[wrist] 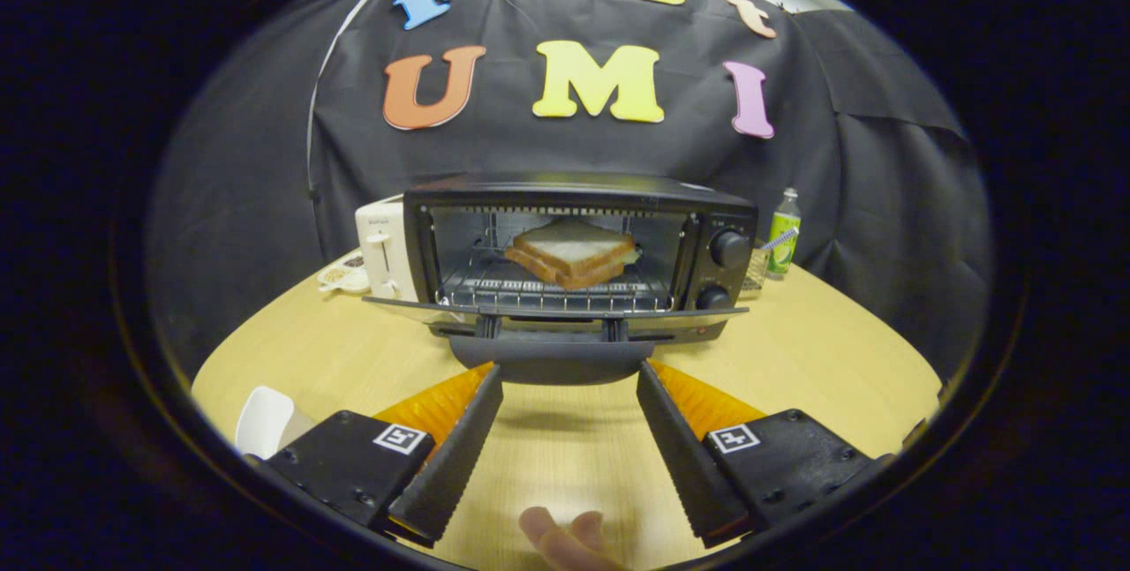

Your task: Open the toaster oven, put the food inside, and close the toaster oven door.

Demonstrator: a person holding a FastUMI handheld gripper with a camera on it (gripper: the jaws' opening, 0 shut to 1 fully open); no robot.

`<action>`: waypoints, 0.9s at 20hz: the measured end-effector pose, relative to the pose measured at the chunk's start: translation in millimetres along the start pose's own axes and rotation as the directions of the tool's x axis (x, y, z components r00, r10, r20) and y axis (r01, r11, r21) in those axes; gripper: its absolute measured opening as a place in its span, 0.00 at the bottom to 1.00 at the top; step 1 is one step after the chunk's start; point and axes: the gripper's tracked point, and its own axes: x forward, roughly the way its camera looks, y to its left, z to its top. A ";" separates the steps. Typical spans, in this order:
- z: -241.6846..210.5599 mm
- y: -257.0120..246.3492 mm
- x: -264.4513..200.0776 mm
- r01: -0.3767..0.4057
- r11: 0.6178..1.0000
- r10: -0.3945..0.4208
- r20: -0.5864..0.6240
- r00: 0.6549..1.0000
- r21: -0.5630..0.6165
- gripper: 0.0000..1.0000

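A black toaster oven [583,244] stands on the round wooden table [812,350], its door [556,313] folded down flat toward me. Inside, on the wire rack [494,289], lies a toast sandwich [574,253]. The door's dark handle [552,361] sits just ahead of my fingertips. My gripper [569,374] is open, its two black ribbed fingers [455,456] spread wide on either side of the handle, with nothing pressed between them. Bare table shows between the fingers.
A white toaster [381,253] and a small dish [344,275] stand left of the oven. A green bottle [783,234] and a glass [757,266] stand at its right. A white object [263,421] lies beside my left finger. A person's fingertips [565,536] show below the gripper.
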 end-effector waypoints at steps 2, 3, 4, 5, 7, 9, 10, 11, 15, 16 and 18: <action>11.4 -0.2 0.7 -0.010 1.000 0.010 0.011 1.000 0.008 1.00; 16.5 -0.3 2.7 -0.016 1.000 0.016 0.014 1.000 0.015 1.00; 22.2 -1.3 3.8 -0.019 1.000 0.019 0.013 1.000 0.022 1.00; 27.6 -4.0 4.7 -0.012 1.000 0.011 0.014 1.000 0.029 1.00; 38.5 -5.9 -2.3 -0.021 0.999 0.019 0.034 0.999 0.049 1.00; 55.9 -10.3 -20.0 -0.024 0.999 0.020 0.080 0.997 0.047 1.00; 62.6 -16.8 -28.8 -0.010 0.999 0.006 0.098 0.995 0.039 1.00; 68.9 -19.8 -41.6 -0.006 0.999 0.002 0.113 0.994 0.032 1.00; 100.9 -30.6 -112.2 -0.012 0.999 0.003 0.208 0.978 0.044 1.00; 109.6 -36.8 -131.8 -0.001 0.999 -0.010 0.232 0.973 0.049 1.00; 130.2 -49.2 -171.7 0.016 0.997 -0.036 0.291 0.956 0.073 1.00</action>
